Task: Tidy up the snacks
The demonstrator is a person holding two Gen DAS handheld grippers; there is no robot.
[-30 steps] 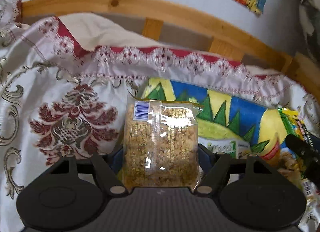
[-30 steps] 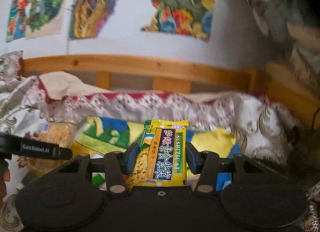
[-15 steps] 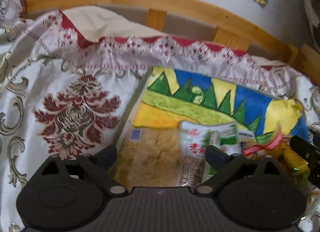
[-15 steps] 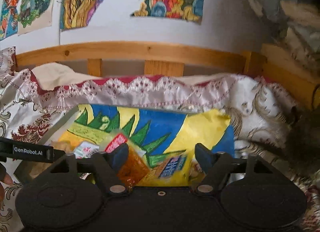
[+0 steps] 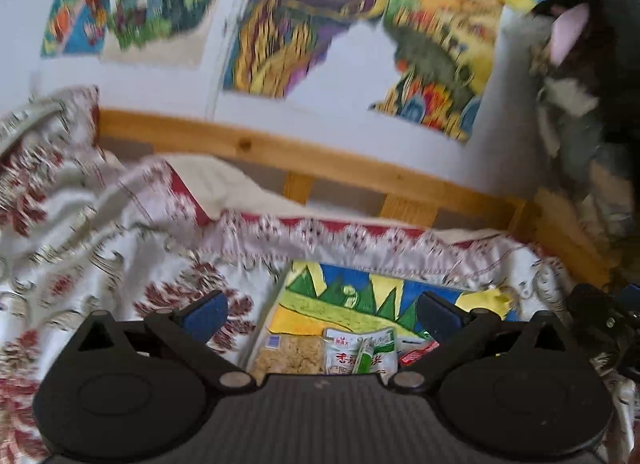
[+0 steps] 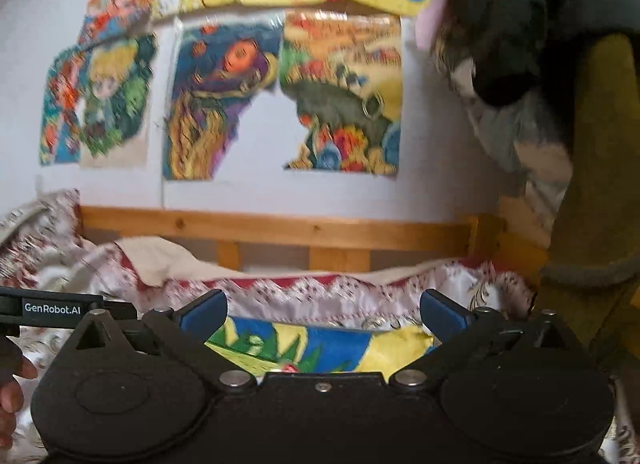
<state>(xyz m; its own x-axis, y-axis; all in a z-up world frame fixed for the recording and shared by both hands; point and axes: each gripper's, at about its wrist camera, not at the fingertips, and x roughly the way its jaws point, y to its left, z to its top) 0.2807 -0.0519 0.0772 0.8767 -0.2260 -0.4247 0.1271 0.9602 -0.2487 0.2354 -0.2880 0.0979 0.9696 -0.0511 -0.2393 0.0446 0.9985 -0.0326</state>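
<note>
A box with a colourful painted lining (image 5: 344,304) lies on the patterned bedspread. In it I see a clear pack of brown crisp snack (image 5: 290,358), a white and green packet (image 5: 360,352) and a red packet (image 5: 416,348). My left gripper (image 5: 320,310) is open and empty, raised above and behind the box. My right gripper (image 6: 322,310) is open and empty too, above the same box (image 6: 320,344), with a bit of red packet (image 6: 290,367) at its base. The yellow snack pack is hidden.
A wooden bed rail (image 5: 320,167) runs behind the bedspread (image 5: 100,248). Paintings (image 6: 224,103) hang on the white wall. Dark clothing (image 6: 560,63) hangs at the right. The left gripper's arm (image 6: 52,308) and a hand (image 6: 12,388) show at the left edge of the right wrist view.
Both grippers opened and let their snack packs go into the box, then lifted and tilted up, so the wall now fills the upper view.
</note>
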